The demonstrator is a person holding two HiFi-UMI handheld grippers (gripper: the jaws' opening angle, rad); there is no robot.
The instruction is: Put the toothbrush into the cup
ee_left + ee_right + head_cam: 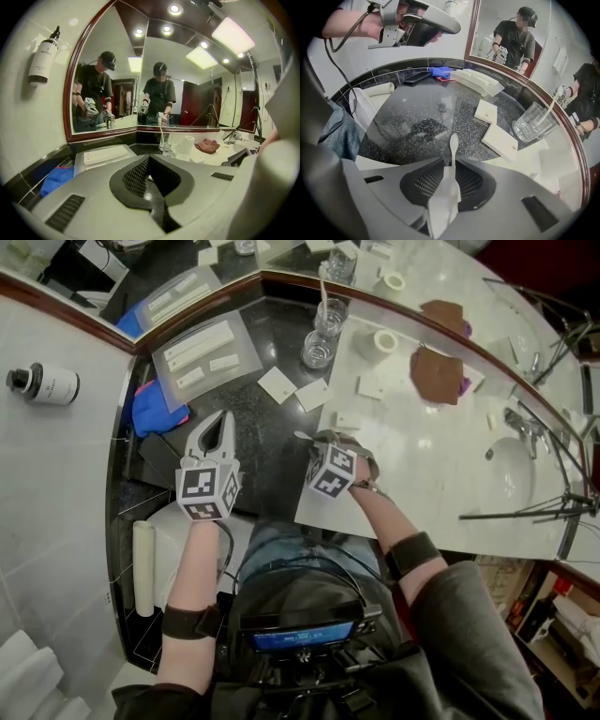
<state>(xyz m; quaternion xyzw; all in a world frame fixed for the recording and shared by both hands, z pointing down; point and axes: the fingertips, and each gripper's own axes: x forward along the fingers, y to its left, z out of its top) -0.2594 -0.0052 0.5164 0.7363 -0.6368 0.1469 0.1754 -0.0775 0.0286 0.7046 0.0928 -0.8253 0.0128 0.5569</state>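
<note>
A white toothbrush [453, 154] lies lengthways between the jaws of my right gripper [452, 161], its head pointing out over the black granite counter [417, 117]. Dark gaps show between its thin neck and both mesh pads, so the jaws stand open around it. In the head view this gripper [323, 440] points steeply down at the seam of black and white counter. A glass cup [533, 124] holding another white toothbrush stands to the far right. Two glass cups [330, 315] [317, 350] show in the head view. My left gripper [223, 418] hovers shut and empty over the black counter.
Two flat white packets [499, 139] [486, 111] lie between the gripper and the cup. A tray of packets [204, 351] and a blue cloth [155, 407] sit at the left. A brown cloth [436, 373], a white roll [385, 341] and the sink [511, 470] are to the right.
</note>
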